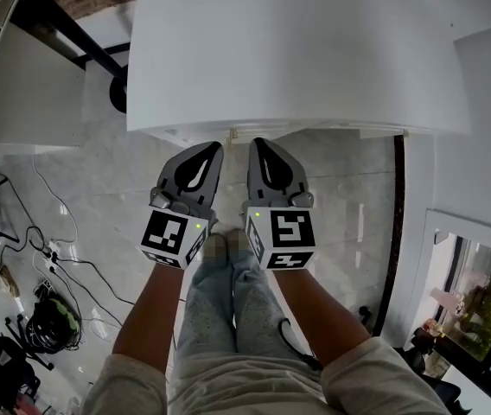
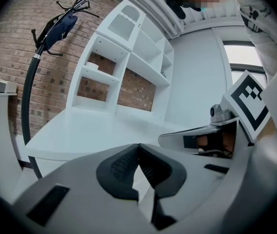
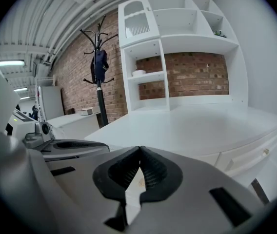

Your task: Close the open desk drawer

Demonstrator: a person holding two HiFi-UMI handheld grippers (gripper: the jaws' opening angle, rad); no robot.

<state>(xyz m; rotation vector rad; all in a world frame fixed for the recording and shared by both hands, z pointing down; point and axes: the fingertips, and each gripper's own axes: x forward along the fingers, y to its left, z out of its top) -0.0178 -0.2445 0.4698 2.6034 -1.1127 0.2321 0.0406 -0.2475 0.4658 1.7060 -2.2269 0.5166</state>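
Bare forearms (image 1: 155,318) reach down from the camera over a glossy grey stone floor (image 1: 98,188), each holding a grey plastic claw.

Filling the upper part of the head view is a broad white worktop (image 1: 297,50), smooth and matt, with a rounded near edge. At its far edge stands a white shelf unit (image 3: 177,48) of boxy open compartments against a brick wall.

The left claw (image 1: 214,148) and the right claw (image 1: 256,143) sit side by side just short of the worktop's near edge, tips aimed at it. Each has its ribbed black pads pressed together with nothing between them. Each carries a black-and-white marker cube (image 1: 175,239).

The drawer (image 3: 243,159) lies under the worktop's near edge, toward its right corner in the right gripper view. It has a flat white front and a tiny round knob (image 3: 264,151). How far it stands out cannot be made out.

Judged risks: narrow closed tips could skid across the slick painted front. An off-centre push could skew the drawer and jam it. A hard shove could slam it. A tip could get pinched between the drawer front and the worktop edge.
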